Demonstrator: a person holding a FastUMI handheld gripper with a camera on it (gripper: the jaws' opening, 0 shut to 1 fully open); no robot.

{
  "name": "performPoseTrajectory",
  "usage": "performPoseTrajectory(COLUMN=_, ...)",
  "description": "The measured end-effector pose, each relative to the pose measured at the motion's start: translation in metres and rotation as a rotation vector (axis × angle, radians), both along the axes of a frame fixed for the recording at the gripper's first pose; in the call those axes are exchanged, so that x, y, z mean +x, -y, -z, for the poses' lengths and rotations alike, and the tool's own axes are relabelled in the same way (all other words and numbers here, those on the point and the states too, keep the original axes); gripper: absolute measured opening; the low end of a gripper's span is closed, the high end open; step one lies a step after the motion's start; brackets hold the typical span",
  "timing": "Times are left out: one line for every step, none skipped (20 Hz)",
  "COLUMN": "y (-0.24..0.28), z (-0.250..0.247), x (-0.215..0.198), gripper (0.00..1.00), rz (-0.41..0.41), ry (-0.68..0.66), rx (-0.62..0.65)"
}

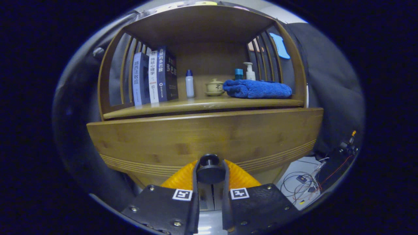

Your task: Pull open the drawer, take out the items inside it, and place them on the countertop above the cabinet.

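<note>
The claw [210, 176] has its fingers closed in on the round dark knob [209, 169] of the bamboo drawer [202, 137], seemingly pressing both sides; the drawer front looks slightly pulled out; on the table [202, 103] above stand upright books [155, 78], a small bottle [189, 84], a lidded ceramic cup [214, 86] and a folded plush blue towel [258, 89].

- The gripper [210, 178] carries two broad, flat finger plates with a fine pebbled texture.
- Round metal screws stud the corners and edges of each plate.
- A square black-and-white fiducial marker sits at the inner top corner of each plate.
- Ribbed, rounded pieces rise behind the plates, either side of a narrow central slot.
</note>
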State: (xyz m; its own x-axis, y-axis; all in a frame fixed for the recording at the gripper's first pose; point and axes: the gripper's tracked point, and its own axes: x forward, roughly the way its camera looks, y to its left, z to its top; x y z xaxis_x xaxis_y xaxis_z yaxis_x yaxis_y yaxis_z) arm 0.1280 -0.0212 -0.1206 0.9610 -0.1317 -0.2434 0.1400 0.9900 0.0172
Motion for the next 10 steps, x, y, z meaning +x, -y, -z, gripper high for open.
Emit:
performPoseTrajectory(y=0.001, z=0.000, x=-0.012, gripper=0.28, rz=-0.002, ry=0.004, rx=-0.006)
performPoseTrajectory(y=0.000, z=0.000, x=-0.023, gripper=0.28, rz=-0.001, ry=0.000, rx=-0.008)
performPoseTrajectory(y=-0.001, z=0.000, x=-0.033, gripper=0.28, rz=0.002, ry=0.000, rx=-0.012)
performPoseTrajectory(y=-0.001, z=0.001, x=-0.045, gripper=0.28, rz=0.003, ry=-0.011, rx=-0.027)
performPoseTrajectory(y=-0.002, z=-0.001, x=-0.055, gripper=0.28, rz=0.002, ry=-0.013, rx=-0.030)
performPoseTrajectory(y=-0.001, z=-0.001, x=-0.061, gripper=0.28, rz=-0.001, ry=-0.012, rx=-0.021)
performPoseTrajectory(y=-0.003, z=-0.001, x=-0.067, gripper=0.28, rz=-0.010, ry=-0.009, rx=-0.015)
performPoseTrajectory(y=-0.003, z=-0.002, x=-0.073, gripper=0.28, rz=-0.019, ry=-0.011, rx=-0.018)
performPoseTrajectory(y=-0.003, z=0.000, x=-0.080, gripper=0.28, rz=-0.027, ry=-0.016, rx=-0.028)
performPoseTrajectory(y=-0.003, z=0.000, x=-0.085, gripper=0.28, rz=-0.030, ry=-0.018, rx=-0.036)
